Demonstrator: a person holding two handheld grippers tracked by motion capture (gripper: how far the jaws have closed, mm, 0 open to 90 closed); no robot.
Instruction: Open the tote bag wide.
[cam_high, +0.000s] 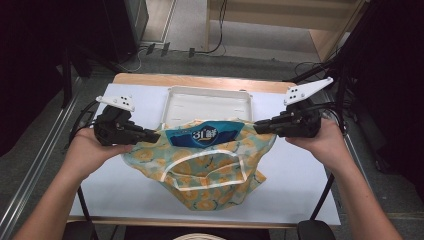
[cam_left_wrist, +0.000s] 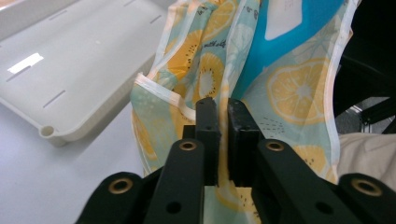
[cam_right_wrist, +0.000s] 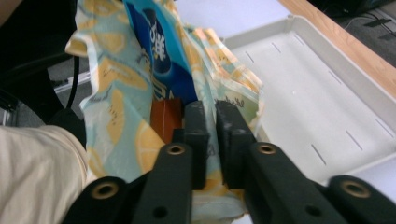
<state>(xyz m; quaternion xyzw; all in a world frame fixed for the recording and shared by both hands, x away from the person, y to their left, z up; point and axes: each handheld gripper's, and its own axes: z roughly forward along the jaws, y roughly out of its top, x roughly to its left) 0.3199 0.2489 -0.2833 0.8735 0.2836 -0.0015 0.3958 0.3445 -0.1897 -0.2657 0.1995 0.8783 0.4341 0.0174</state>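
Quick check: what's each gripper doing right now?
Left gripper: shut on the lemon-print bag, left edge.
Right gripper: shut on the bag's right edge.

A white tabletop (cam_high: 125, 190) with a wooden strip along its far edge carries two things. A shallow white tray (cam_high: 207, 102) lies at the middle of the far edge. A lemon-print bag (cam_high: 210, 175) rests nearer the front edge, its upper end lifted and overlapping the tray's near rim.
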